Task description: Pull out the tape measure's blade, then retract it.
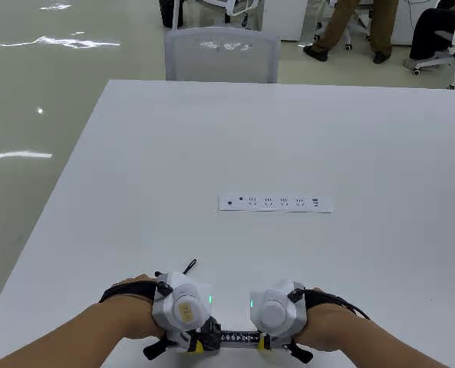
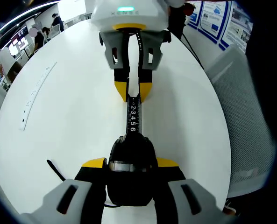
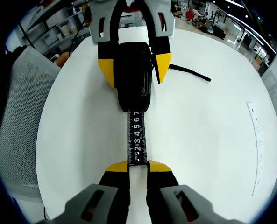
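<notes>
The black tape measure lies near the table's front edge, and my left gripper is shut on its case, yellow-tipped jaws on both sides. A short length of black blade with white numbers runs out of the case over the table. My right gripper is shut on the blade's end, facing the case. In the head view the left gripper and right gripper stand close together, with the blade bridging the small gap between them.
A white power strip lies flat in the middle of the white table. The tape's black wrist strap trails beside the left gripper. A grey chair stands at the far edge, and people sit beyond it.
</notes>
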Action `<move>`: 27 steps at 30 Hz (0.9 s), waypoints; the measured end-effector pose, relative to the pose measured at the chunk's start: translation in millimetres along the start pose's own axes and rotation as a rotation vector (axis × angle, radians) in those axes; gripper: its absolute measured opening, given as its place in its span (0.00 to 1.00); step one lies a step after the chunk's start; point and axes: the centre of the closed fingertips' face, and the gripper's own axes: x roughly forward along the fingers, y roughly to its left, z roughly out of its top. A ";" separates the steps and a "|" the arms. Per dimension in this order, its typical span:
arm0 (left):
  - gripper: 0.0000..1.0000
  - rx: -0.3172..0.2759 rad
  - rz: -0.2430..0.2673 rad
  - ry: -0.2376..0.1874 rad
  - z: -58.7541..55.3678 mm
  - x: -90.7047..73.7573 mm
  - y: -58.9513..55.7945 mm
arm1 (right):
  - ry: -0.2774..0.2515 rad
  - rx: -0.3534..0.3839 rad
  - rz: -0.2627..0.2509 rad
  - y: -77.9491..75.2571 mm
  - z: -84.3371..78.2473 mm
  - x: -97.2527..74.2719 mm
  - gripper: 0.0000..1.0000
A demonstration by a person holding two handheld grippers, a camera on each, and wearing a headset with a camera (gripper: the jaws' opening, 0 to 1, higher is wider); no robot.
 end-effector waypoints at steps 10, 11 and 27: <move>0.34 0.000 0.000 0.000 -1.0 1.5 0.4 | 0.023 0.007 0.009 2.5 -9.1 -6.1 0.10; 0.34 0.000 0.000 0.000 -0.7 1.4 0.2 | 0.028 0.009 0.009 2.1 -11.0 -7.3 0.10; 0.34 -0.003 0.002 0.000 2.1 -0.9 -1.0 | 0.057 0.000 0.008 -0.8 -26.6 -14.0 0.10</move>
